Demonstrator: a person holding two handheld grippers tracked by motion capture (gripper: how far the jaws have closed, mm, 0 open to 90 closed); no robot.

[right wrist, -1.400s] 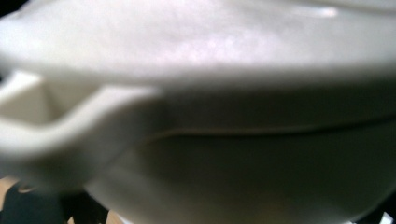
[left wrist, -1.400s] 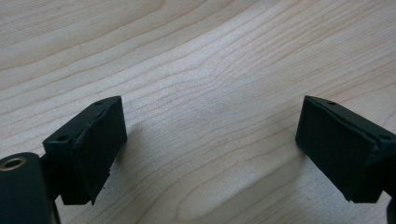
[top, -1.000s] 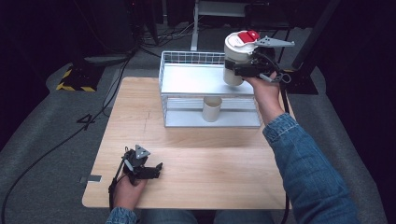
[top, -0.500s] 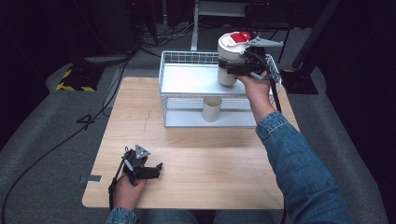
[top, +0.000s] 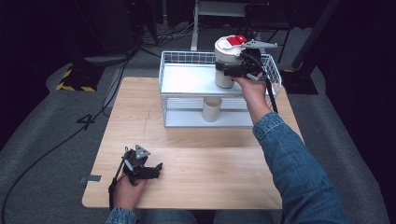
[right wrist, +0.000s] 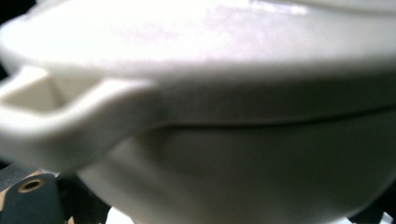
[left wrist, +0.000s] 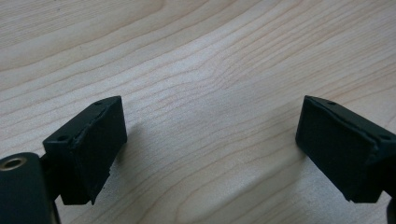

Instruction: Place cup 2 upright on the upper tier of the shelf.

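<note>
A white canister [top: 226,60] with a red-topped lid is held over the upper shelf of a white wire rack [top: 187,79], its base close to the shelf. My right gripper [top: 233,70] is shut on the canister, whose white wall [right wrist: 233,140] looms right in front of the right gripper view. A smaller cream cup [top: 211,108] stands on the rack's lower shelf. My left gripper [top: 156,169] rests near the front left of the wooden table [top: 196,154], open with nothing between its black pads [left wrist: 93,144].
The rack stands at the back of the table, its upper shelf ringed by a wire rim. Cables and a yellow-and-black striped block [top: 74,79] lie on the grey floor to the left. Dark equipment stands behind the table.
My right gripper has carried the canister leftward and down, from beside the rack's right rear corner to just above the upper shelf. The left gripper has not moved.
</note>
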